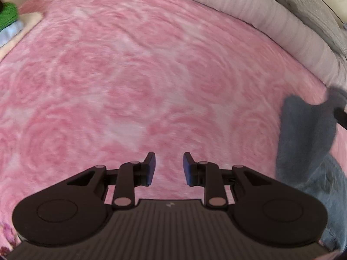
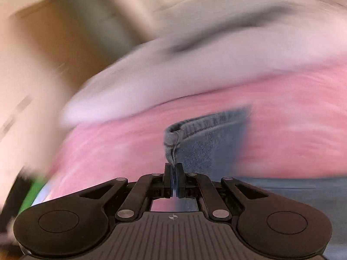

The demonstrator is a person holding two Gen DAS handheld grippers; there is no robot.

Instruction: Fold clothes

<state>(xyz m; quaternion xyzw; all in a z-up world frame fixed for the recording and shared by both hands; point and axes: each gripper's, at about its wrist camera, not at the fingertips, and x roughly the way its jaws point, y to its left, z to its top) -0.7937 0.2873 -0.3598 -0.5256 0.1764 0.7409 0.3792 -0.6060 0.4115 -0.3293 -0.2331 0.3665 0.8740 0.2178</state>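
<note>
A grey denim garment (image 2: 201,145) lies on the pink rose-patterned bedspread (image 1: 130,75). In the right wrist view my right gripper (image 2: 173,171) is shut on its hemmed seam edge, and the cloth stands up beyond the fingertips. The same grey garment (image 1: 303,134) shows at the right edge of the left wrist view, lifted off the bed, with a dark part of the other gripper beside it. My left gripper (image 1: 168,164) hangs open above bare bedspread, nothing between its blue pads (image 1: 151,169).
A pale ribbed pillow or rolled blanket (image 1: 271,21) runs along the far side of the bed. A green item and a light blue item (image 1: 8,21) sit at the far left corner. The right wrist view is heavily blurred.
</note>
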